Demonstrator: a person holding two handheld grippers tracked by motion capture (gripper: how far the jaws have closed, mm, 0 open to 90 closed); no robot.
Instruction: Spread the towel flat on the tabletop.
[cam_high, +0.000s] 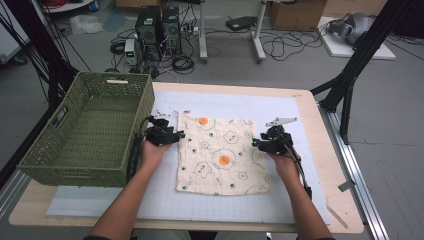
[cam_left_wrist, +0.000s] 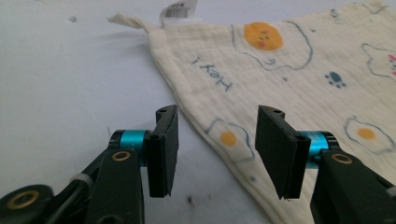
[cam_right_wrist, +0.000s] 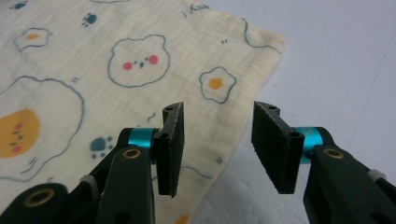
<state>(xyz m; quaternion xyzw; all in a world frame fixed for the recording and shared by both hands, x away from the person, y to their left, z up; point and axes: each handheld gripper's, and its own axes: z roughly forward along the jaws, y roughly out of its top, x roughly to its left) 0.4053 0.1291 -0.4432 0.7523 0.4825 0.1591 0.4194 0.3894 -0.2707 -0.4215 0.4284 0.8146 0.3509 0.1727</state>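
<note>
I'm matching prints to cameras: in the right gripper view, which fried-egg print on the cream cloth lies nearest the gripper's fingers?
The small orange-yolked fried-egg print just above the fingers, near the cream cloth's edge; the other eggs lie far left.

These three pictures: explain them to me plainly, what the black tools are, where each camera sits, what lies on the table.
A person sits at a table with a hand-held gripper in each hand: the left hand-held gripper and the right hand-held gripper. One camera looks down from above; the other two ride on the grippers and look along their black jaws. A cream cloth printed with fried eggs and bears lies flat, with a green woven basket to its left. Both grippers are open at the cloth's side edges, holding nothing.
</note>
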